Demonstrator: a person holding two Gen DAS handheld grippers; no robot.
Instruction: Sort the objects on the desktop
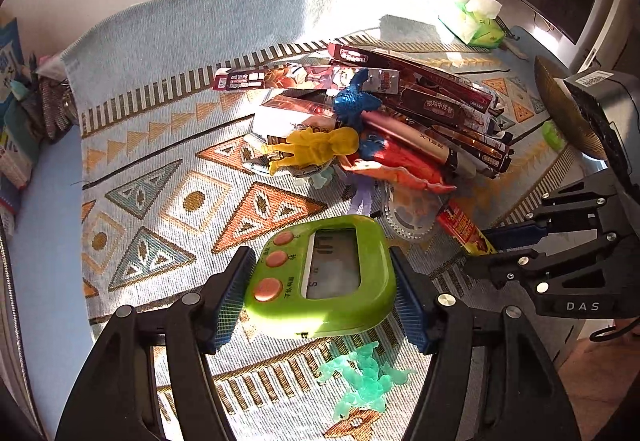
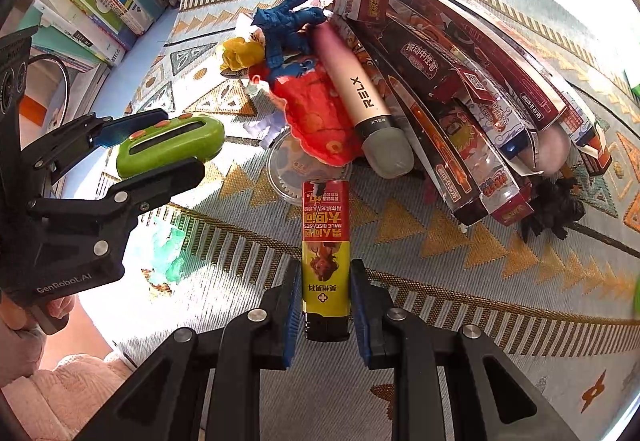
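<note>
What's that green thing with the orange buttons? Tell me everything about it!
It is a green timer, a rounded, glossy plastic box with three orange buttons down one side and a grey screen showing faint digits. The left gripper clamps it by its two sides between blue ribbed pads, holding it tilted, lifted above the patterned cloth. The right wrist view shows it edge-on, clear of the toy pile.

Timer (image 1: 326, 275) lies before the toy pile (image 1: 360, 137) on the mat (image 1: 160, 169).

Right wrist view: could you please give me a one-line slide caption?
Right tongs clamp a red-and-yellow lighter over the patterned cloth; left tongs hold a green timer.
</note>
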